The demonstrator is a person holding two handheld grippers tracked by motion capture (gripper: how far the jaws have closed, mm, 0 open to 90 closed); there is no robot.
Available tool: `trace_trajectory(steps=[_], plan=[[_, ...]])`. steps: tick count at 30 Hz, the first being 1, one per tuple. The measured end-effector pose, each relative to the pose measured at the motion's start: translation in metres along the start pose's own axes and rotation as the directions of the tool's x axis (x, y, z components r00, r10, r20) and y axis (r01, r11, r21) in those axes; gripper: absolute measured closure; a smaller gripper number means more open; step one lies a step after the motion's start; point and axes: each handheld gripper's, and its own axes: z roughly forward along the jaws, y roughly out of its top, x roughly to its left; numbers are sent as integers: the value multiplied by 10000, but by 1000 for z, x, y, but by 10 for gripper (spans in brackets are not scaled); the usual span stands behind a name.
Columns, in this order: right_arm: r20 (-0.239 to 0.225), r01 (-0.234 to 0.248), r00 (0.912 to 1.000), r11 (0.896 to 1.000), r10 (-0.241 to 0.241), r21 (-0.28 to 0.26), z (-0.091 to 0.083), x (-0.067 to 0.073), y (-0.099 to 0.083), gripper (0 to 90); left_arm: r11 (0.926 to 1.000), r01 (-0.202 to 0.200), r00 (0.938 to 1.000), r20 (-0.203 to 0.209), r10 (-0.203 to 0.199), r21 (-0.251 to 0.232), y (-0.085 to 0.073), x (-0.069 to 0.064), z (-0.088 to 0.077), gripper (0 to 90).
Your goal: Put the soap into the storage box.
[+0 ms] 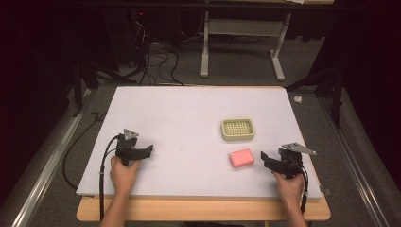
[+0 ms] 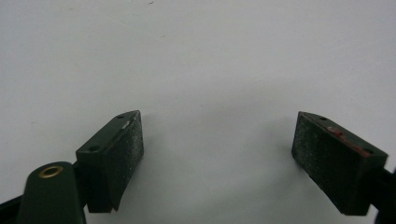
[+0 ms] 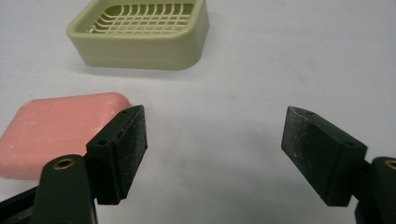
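A pink bar of soap (image 1: 241,158) (image 3: 56,133) lies flat on the white mat, right of centre. Behind it stands a pale green soap dish (image 1: 238,129) (image 3: 142,32) with a gridded bottom and nothing in it. My right gripper (image 1: 265,160) (image 3: 215,154) rests on the mat just right of the soap, open, with nothing between its pads; the soap sits outside its left jaw. My left gripper (image 1: 147,150) (image 2: 217,154) is at the mat's left front, open over bare mat.
The white mat (image 1: 189,109) covers a wooden table (image 1: 203,210). Beyond the far edge are floor cables (image 1: 156,61) and a grey table frame (image 1: 241,42). Metal rails (image 1: 42,165) run along both sides.
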Motion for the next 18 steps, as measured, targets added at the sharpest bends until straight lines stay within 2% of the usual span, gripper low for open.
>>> trace_trajectory(steps=[6, 9, 18], plan=[[-157, 149, 9998, 9998, -151, -158, -5, 6, -3, 231, 10000, -2, 10000, 2, 2, 0, 0, 0, 0, 171], [-455, -51, 9990, 10000, 54, 61, -7, 10, -3, 233, 10000, -1, 10000, 0, 1, 1, 0, 0, 0, 171], [-742, 402, 9964, 9991, -413, -153, -13, 27, -2, 202, 10000, 3, 10000, 0, -3, -2, 0, 0, 0, 171]])
